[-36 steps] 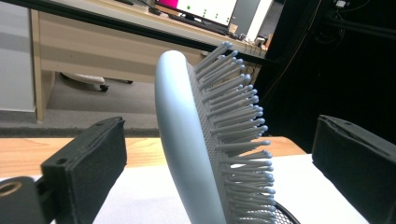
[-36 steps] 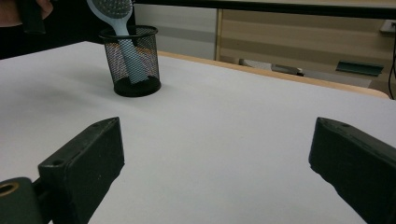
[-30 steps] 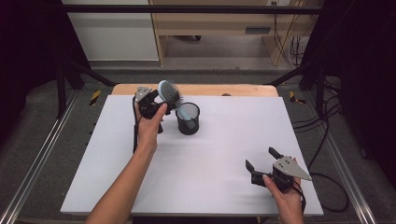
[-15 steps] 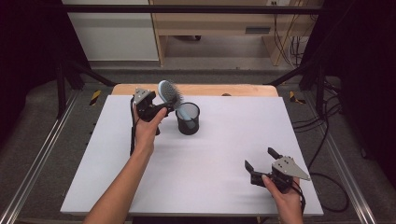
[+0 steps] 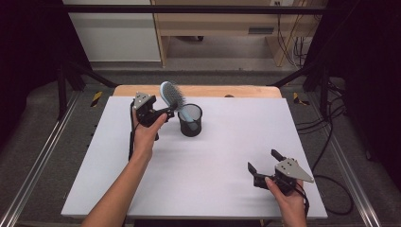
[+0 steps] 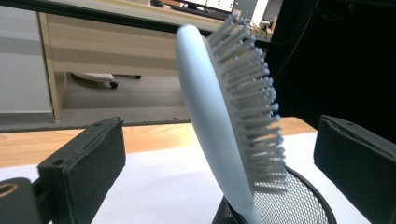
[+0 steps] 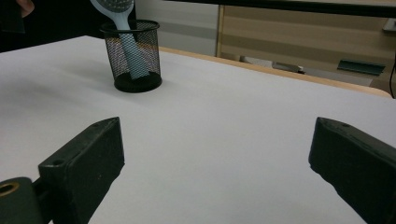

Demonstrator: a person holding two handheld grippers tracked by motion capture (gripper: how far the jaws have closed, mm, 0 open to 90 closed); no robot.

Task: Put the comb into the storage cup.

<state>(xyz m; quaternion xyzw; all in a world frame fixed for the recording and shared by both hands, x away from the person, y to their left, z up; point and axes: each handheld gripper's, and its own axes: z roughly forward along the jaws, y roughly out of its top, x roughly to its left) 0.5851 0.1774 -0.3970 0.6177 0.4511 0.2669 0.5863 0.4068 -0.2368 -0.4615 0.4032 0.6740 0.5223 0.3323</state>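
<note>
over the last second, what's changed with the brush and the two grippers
Very little has changed. The left gripper has eased slightly back from the hairbrush, its jaws open on either side of the head; the brush stands handle-down, leaning in the mesh cup. The cup has not moved, and the right gripper stays open near the table's front right.

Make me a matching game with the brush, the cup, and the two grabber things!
Things:
1. hairbrush
2. mesh cup
3. left gripper
4. right gripper

Descriptions:
A. black, standing on the white table
B. light blue, handle down in the cup
C. open, near the table's front edge, nothing between its jaws
D. open, jaws either side of the brush head

Pairs: 1-B, 2-A, 3-D, 4-C
</note>
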